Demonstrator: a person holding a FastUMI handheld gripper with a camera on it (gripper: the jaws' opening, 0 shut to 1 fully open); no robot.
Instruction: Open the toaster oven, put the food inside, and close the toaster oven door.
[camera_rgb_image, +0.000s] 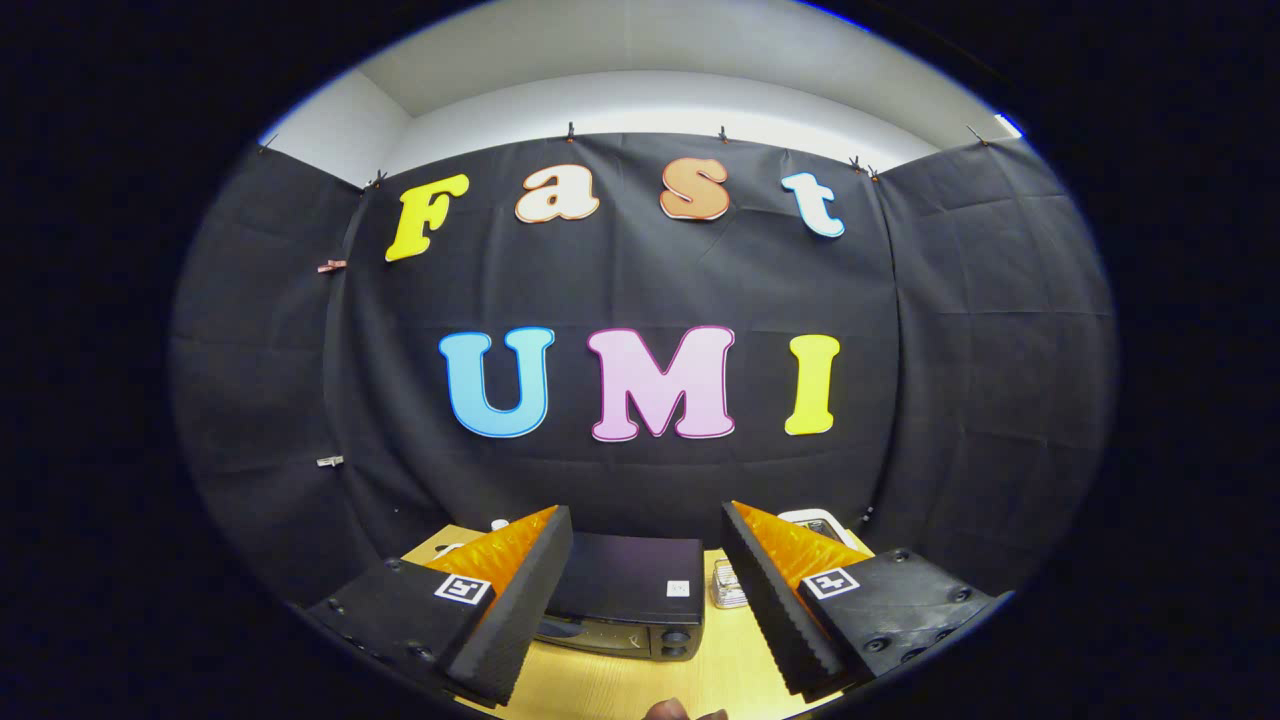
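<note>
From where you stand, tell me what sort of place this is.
Probably a staged recording booth, not a kitchen: black cloth wall, a black toaster oven on a wooden table, seen between the open gripper's fingers.

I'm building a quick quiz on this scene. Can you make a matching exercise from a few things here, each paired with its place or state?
Things:
1. toaster oven
2. gripper
3. wooden table
4. small metal object

Descriptions:
A. light surface under everything
B. black box between the fingers, beyond them
C. open, holding nothing
D. beside the oven, by one finger

Pairs: 1-B, 2-C, 3-A, 4-D
</note>
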